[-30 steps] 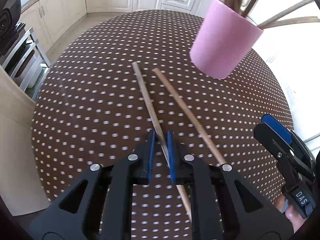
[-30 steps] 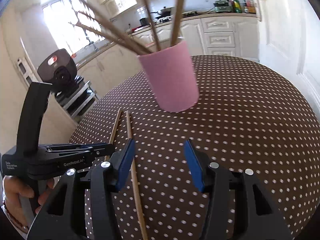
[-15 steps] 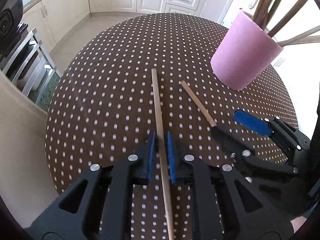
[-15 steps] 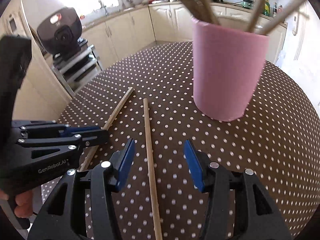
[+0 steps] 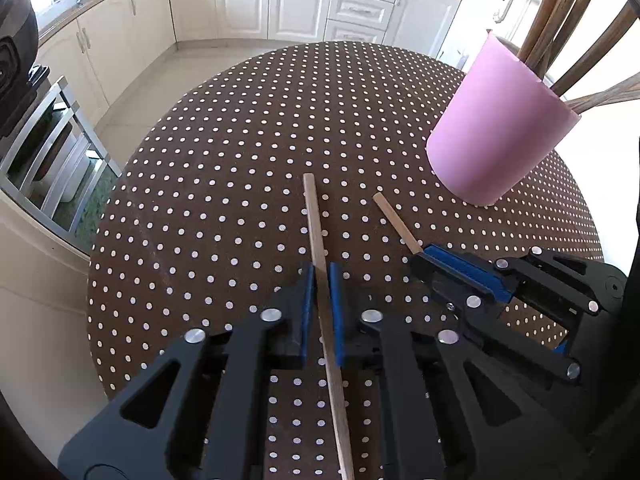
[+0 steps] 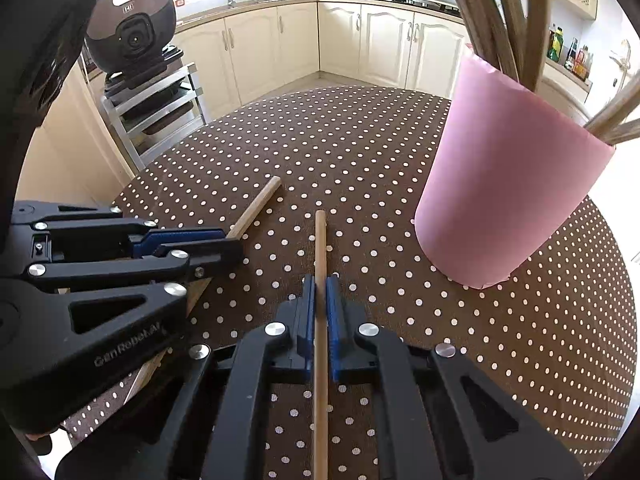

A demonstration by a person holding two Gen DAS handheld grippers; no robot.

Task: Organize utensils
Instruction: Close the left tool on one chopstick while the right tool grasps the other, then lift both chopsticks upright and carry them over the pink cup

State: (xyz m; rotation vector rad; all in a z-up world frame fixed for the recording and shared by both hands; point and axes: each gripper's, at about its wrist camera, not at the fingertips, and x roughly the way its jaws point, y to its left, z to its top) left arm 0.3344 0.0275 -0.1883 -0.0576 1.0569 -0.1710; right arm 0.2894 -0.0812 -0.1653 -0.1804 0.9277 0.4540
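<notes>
Meanwhile, on the polka-dot table (image 5: 224,168), the pink cup (image 6: 508,200) already bristling with sticks stands ahead and to the right of both claws. Each claw is clamped on its own wooden stick: the left gripper (image 5: 319,304) pinches the flat stick (image 5: 314,220), the right gripper (image 6: 320,312) the round stick (image 6: 320,240). Both sticks run lengthwise straight forward between the jaws. Judging by position, the right claw sits nearer the cup.

Two wooden sticks (image 5: 316,232) (image 6: 320,248) apparently on dotted table, pink cup (image 6: 504,192) upright, holding more sticks
</notes>
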